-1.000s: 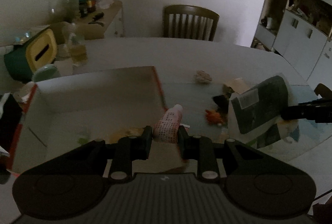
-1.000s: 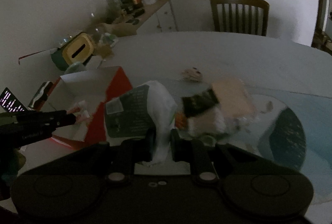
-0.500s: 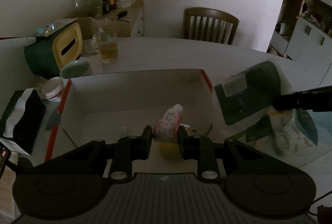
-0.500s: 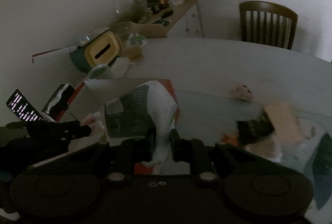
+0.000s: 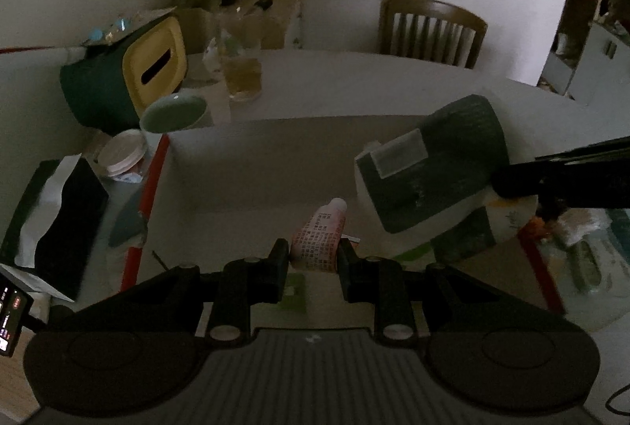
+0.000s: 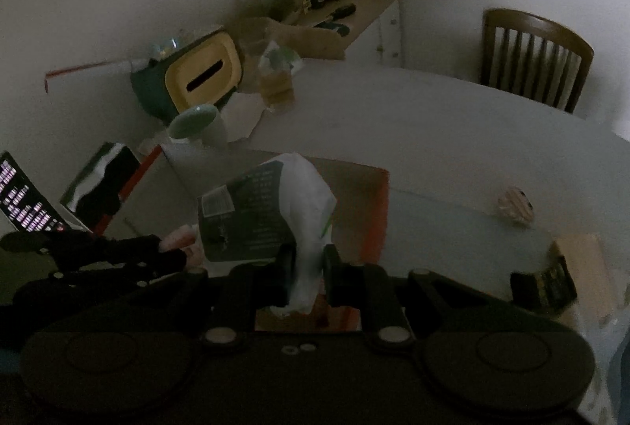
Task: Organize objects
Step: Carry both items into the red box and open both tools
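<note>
Since carried along, both claws [image 5: 314,255] over box [image 5: 252,165].

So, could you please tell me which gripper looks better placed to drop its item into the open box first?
Left, probably. The left gripper holds the small tube over the middle of the box, while the right gripper carries its dark-and-white bag nearer the box's right edge.

matte black tool [image 5: 314,251] with ribbed grey housing, silver screws.
</note>
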A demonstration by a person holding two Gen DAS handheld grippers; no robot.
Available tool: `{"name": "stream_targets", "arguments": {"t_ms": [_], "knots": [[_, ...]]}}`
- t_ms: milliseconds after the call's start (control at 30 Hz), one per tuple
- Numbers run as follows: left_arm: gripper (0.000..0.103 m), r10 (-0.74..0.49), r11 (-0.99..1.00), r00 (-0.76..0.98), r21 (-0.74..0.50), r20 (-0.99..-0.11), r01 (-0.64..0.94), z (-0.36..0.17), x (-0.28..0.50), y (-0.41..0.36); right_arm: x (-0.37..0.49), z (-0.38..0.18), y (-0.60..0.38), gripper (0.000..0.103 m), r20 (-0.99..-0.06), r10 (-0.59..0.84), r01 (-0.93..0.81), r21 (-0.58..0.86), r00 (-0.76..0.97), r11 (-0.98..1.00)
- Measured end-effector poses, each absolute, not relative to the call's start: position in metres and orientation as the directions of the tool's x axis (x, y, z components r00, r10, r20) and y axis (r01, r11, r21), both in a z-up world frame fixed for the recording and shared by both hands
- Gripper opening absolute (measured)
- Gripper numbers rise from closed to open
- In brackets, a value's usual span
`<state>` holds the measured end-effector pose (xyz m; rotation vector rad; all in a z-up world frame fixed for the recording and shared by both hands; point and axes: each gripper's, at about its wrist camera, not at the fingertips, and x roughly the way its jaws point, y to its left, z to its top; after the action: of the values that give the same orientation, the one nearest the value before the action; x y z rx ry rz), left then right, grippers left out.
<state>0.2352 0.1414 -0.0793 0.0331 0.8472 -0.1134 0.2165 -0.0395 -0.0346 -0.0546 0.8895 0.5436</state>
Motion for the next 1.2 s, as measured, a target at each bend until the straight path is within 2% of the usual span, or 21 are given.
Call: {"name": "stream_targets", "arguments": {"t_ms": [333,833,1000,1033,1133,1200], "knots": [[0.025,-0.035,0.996,0.619,0.025,-0.785,0.088,-0.103,0.260,0.156,0.237,-0.064,-0.003,0.016,-0.798,0.356,-0.493,0.087,0.486,0.866],[0.025,0.008,0.991,0.491,0.072,-0.871,0.113,-0.129,0.286,0.160,0.248,-0.091,0.020,0.019,-0.840,0.325,-0.516,0.065,0.433,0.854],[0.026,-0.008,0.990,0.421,0.052,-0.907,0.131,-0.138,0.292,0.160,0.246,-0.091,0.014,0.028,-0.844,0.339,-0.523,0.083,0.416,0.848],[0.031,-0.011,0.990,0.418,0.050,-0.908,0.134,-0.138,0.292,0.160,0.245,-0.090,0.013,0.029,-0.844,0.338,-0.524,0.082,0.416,0.848],[0.060,-0.022,0.990,0.431,0.041,-0.902,0.135,-0.135,0.290,0.159,0.241,-0.087,0.009,0.040,-0.837,0.361,-0.534,0.099,0.412,0.840],[0.067,-0.028,0.990,0.457,0.038,-0.889,0.135,-0.130,0.287,0.159,0.237,-0.083,0.005,0.046,-0.829,0.375,-0.541,0.106,0.416,0.835]]}}
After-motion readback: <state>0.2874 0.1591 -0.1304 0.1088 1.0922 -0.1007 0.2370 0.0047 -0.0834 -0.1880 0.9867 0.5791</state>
